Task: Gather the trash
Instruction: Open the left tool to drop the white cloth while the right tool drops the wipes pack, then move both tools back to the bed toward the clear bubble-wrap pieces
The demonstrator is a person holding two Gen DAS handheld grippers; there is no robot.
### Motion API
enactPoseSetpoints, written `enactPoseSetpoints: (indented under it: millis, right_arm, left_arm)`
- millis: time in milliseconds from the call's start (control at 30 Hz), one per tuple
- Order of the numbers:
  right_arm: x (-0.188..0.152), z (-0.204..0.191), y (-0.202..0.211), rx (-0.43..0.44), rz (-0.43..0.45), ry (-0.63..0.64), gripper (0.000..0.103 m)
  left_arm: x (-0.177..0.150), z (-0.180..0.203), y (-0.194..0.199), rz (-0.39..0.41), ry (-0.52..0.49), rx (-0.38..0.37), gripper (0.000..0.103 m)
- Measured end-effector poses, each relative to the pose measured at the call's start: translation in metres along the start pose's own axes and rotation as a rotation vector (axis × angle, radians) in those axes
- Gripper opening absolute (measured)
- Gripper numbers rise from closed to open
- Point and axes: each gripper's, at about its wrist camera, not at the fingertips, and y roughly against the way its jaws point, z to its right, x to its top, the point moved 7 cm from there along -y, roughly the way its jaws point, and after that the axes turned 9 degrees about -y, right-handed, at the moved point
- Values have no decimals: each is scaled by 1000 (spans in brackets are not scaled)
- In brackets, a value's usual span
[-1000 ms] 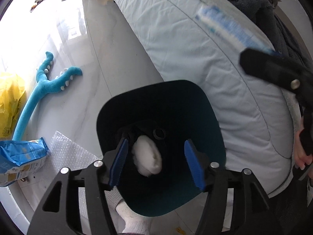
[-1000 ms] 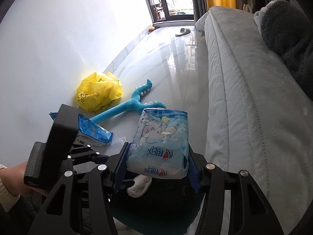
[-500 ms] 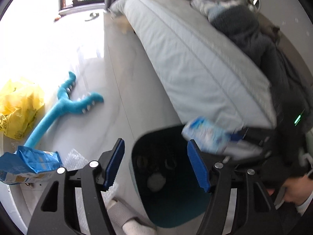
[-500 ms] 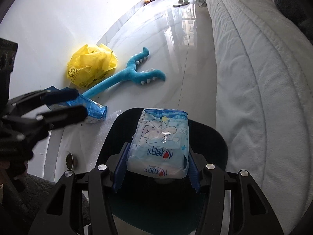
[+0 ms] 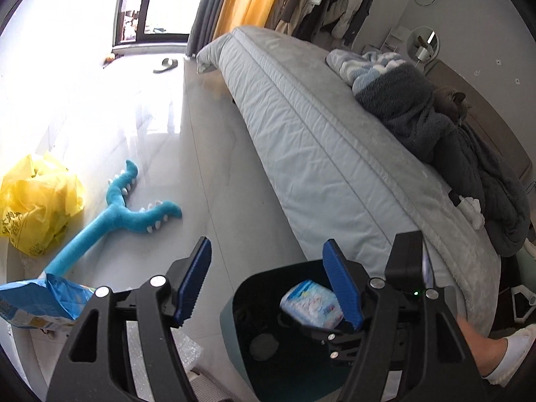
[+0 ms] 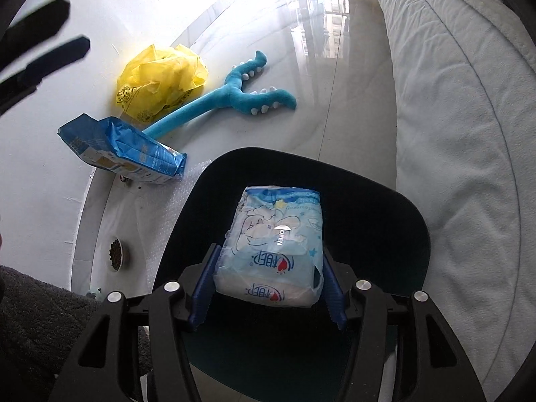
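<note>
The right gripper (image 6: pixel 268 288) hangs over the dark bin (image 6: pixel 395 221). Its jaws have just been opening, the wet-wipe pack (image 6: pixel 278 248) between them, barely pinched. Advice: open fully over the bin's centre and lift straight. The pack's long axis runs six to twelve o'clock. The left gripper (image 5: pixel 264 281) stands wide, empty.

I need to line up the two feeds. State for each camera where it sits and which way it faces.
Left wrist: on the left gripper, jaws open and empty, facing down across floor and bed; a slippered foot shows.
Right wrist: on the right gripper, tilted steeply down into the bin, wipes pack between its just-opening jaws.
Shared: bin, wipes pack, yellow bag, blue plush toy.
</note>
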Motion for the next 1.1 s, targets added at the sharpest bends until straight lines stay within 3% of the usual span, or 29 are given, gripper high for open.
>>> enactPoseSetpoints:
  millis: [67,133,367,733,1100]
  right_arm:
    - [1,-1,0,8,0,-4,70]
    - [3,-1,3,23,7,-14,73]
    - [10,-9,24,33,72,11,73]
    - [24,-9,96,68,271,62,73]
    - [26,46,153,20,389,-5,73]
  left_arm:
    - [6,1,4,21,0,4,71]
    - [12,4,8,34,-6,5,71]
    - [35,14,26,116,-9,36,71]
    - [70,46,41,201,-17,62,71]
    - [92,106,38,242,-131,82,71]
